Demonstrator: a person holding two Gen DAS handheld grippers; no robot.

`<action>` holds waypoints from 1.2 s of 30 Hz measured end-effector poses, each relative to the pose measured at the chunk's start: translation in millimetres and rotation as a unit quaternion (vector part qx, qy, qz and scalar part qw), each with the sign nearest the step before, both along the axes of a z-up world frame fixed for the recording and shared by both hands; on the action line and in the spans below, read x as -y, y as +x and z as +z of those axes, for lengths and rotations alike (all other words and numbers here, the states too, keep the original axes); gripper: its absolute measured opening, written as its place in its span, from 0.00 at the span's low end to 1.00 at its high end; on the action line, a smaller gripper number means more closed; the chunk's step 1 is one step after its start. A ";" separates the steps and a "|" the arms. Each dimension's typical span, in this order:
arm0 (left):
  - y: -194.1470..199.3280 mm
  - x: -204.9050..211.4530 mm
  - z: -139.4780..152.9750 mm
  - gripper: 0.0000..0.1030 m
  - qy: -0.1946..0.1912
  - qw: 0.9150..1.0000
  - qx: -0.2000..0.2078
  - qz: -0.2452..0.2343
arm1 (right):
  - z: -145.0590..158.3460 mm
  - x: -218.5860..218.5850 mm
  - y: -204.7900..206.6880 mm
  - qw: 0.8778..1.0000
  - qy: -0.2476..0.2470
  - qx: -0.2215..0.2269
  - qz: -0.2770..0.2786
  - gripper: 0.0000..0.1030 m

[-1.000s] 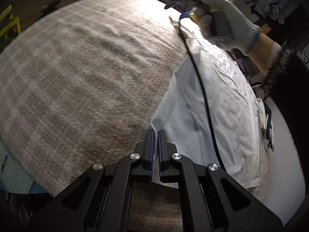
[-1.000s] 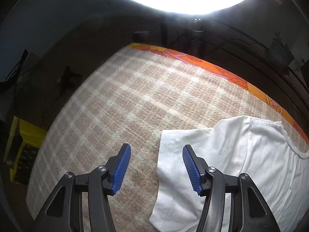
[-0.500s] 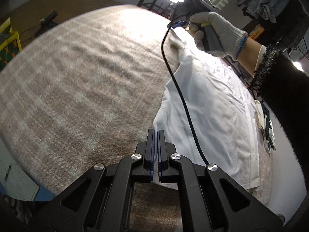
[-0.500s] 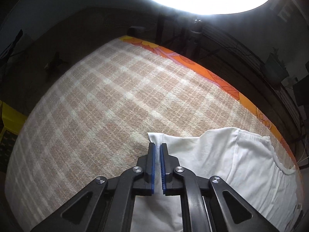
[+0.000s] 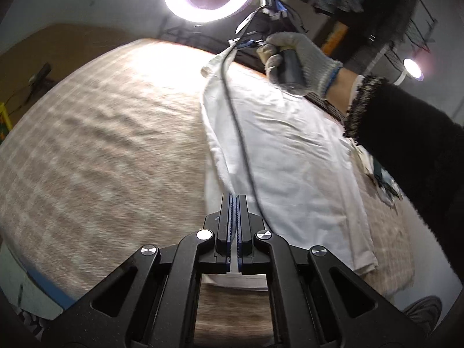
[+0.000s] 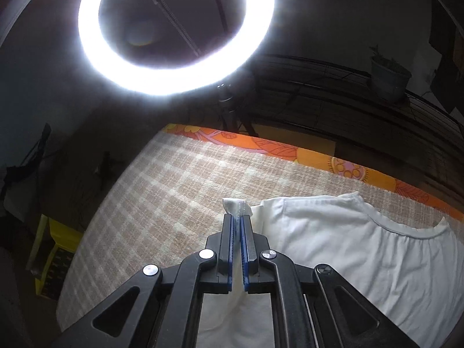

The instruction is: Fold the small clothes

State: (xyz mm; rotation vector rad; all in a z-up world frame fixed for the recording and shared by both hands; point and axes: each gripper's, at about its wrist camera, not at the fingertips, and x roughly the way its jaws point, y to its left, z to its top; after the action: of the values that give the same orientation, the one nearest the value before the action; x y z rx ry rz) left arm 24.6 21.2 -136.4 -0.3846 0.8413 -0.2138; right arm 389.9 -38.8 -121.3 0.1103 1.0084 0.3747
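A white T-shirt (image 5: 290, 150) lies on a beige checked blanket (image 5: 101, 145). My left gripper (image 5: 233, 200) is shut on the shirt's near left hem corner, lifted a little. My right gripper (image 6: 237, 220) is shut on the shirt's left sleeve (image 6: 235, 206) and holds it above the blanket. The right gripper also shows in the left wrist view (image 5: 246, 43), held by a gloved hand (image 5: 298, 61), with the shirt's left edge hanging up from the blanket. The neckline (image 6: 406, 226) shows at the right in the right wrist view.
A bright ring light (image 6: 177, 32) stands beyond the bed's far edge. An orange patterned sheet edge (image 6: 290, 150) borders the blanket. A black cable (image 5: 240, 133) runs from the right gripper across the shirt. A small dark-patterned cloth (image 5: 382, 179) lies at the right.
My right gripper closed on the sleeve and rose with it. My left gripper stayed shut on the hem corner and lifted, so the shirt's left edge is off the blanket.
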 end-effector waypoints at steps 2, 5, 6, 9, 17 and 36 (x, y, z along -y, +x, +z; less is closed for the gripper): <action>-1.7 14.9 4.7 0.00 0.013 1.000 0.012 -0.022 | 1.0 25.7 -2.3 1.000 0.009 0.007 -0.011 0.02; -2.3 40.6 7.5 0.00 0.023 0.998 0.017 -0.054 | -3.0 70.6 -5.4 0.999 0.018 0.005 -0.039 0.02; -0.6 49.5 5.1 0.00 0.020 0.998 0.011 -0.066 | -5.7 81.9 -7.4 0.999 0.020 0.003 -0.048 0.02; 1.8 70.6 -2.6 0.00 0.017 0.996 -0.007 -0.091 | -17.4 111.1 -9.1 0.997 0.022 -0.006 -0.068 0.02; 4.4 103.5 -9.5 0.00 0.041 0.992 -0.023 -0.119 | -42.7 114.6 -7.0 0.997 -0.019 -0.018 -0.072 0.02; -36.9 108.9 0.4 0.21 0.007 0.976 -0.003 -0.217 | -3.5 220.0 -80.0 0.980 -0.107 0.006 -0.167 0.54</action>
State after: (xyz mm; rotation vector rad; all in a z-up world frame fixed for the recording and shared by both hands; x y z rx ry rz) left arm -12.2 -87.7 -136.0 -0.1834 0.9250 -0.6125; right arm 309.9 -258.8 -124.8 0.0800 0.9920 -0.0408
